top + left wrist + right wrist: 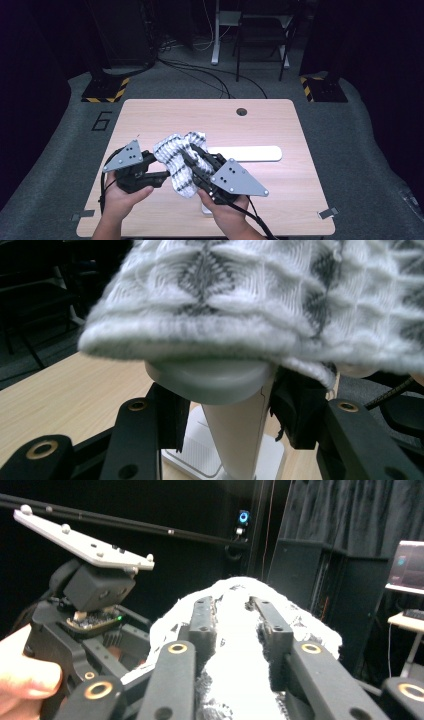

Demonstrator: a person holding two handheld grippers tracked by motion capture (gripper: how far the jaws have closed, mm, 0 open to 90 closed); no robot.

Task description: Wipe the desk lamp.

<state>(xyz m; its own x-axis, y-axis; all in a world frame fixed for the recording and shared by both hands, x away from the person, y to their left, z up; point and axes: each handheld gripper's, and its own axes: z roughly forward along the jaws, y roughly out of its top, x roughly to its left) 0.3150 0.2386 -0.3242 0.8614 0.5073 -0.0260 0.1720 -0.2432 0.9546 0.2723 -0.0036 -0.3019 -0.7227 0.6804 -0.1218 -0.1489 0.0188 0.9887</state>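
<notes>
Holding the stand [235, 435] steady between the left gripper [159, 176] jaws, the person draped the hat [176, 155] over its top while the right gripper [235, 630] jaws, straddling a fold up there, looked loosened, probably to let go.

My two black jaws rose from the bottom edge, standing apart on either side of a white post [239, 440]. The post flared into a rounded white cap [210, 379] and stood on a white base [200, 457] on the wooden table [65, 400]. A grey-and-white knitted hat [260, 300] lay draped over the cap, its rim hanging just above my jaws. Whether my pads pressed the post, I could not tell.
</notes>
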